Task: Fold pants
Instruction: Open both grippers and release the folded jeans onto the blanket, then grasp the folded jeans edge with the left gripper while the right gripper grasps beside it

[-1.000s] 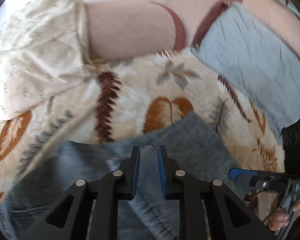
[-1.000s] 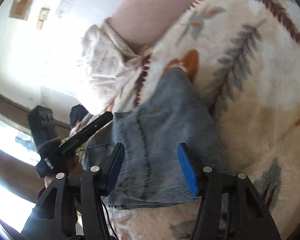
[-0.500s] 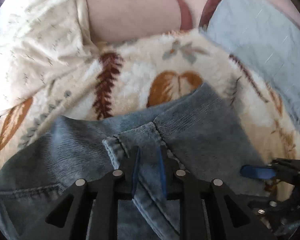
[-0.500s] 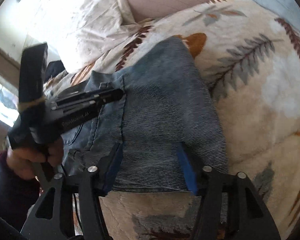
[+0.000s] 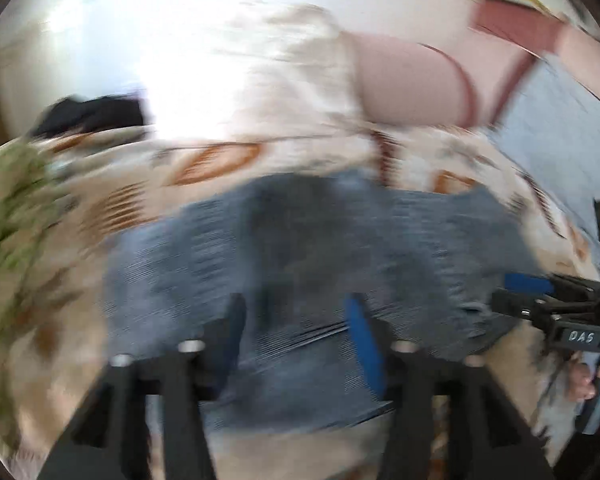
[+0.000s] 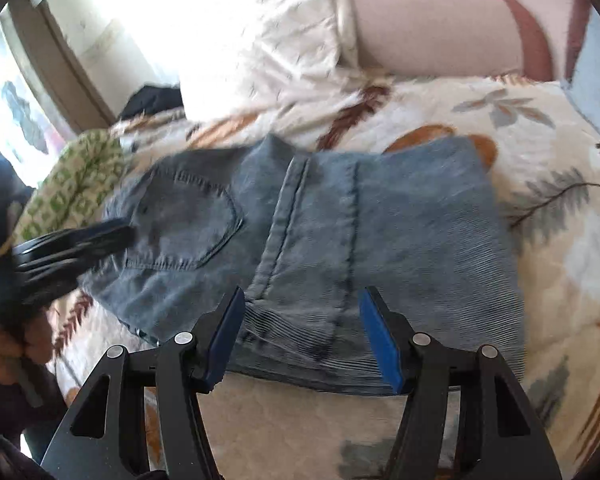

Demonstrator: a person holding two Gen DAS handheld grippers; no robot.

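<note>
Lying folded into a thick bundle on the leaf-patterned blanket (image 6: 540, 152) of the bed: the jeans (image 6: 380, 220), back pocket to the left, folded leg panel to the right. Soft but heavy denim, likely limp, non-slippery, not fragile; best pinched at a doubled near edge or hem. Left tongs (image 5: 296, 332) wide open, holding nothing, hovering over the near edge, view blurred. Right tongs (image 6: 302, 336) equally wide open and empty at the near fold. No containers in view.

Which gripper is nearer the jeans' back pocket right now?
Left. The left gripper hovers at the back pocket edge; the right gripper sits open at the jeans' near folded edge.
</note>
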